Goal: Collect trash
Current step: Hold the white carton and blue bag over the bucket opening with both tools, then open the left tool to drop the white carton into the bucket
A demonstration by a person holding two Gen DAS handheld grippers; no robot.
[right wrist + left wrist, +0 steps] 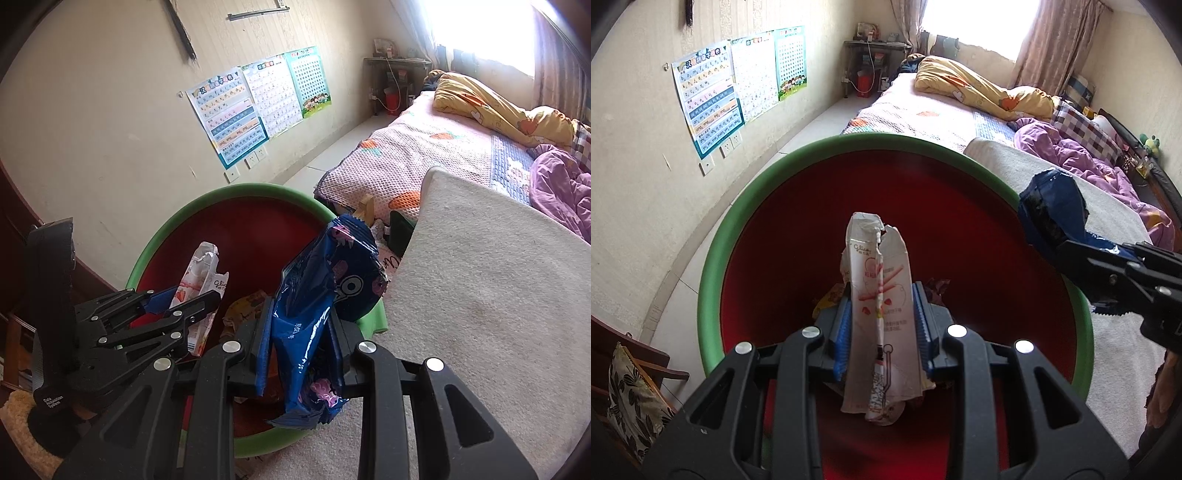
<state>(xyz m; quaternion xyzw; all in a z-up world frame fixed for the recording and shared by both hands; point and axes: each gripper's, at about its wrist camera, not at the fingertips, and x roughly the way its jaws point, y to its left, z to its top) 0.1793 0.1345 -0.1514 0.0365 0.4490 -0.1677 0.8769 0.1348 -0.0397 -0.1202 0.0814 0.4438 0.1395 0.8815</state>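
Left wrist | left gripper clamps one white wrapper | right gripper clamps one blue bag | one bin

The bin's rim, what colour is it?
Green; the bin's rim circles a red inside, and the left wrist view shows it best.

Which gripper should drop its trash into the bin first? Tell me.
Left. The left gripper holds the white wrapper directly over the bin; the right gripper holds the blue bag nearer the rim.
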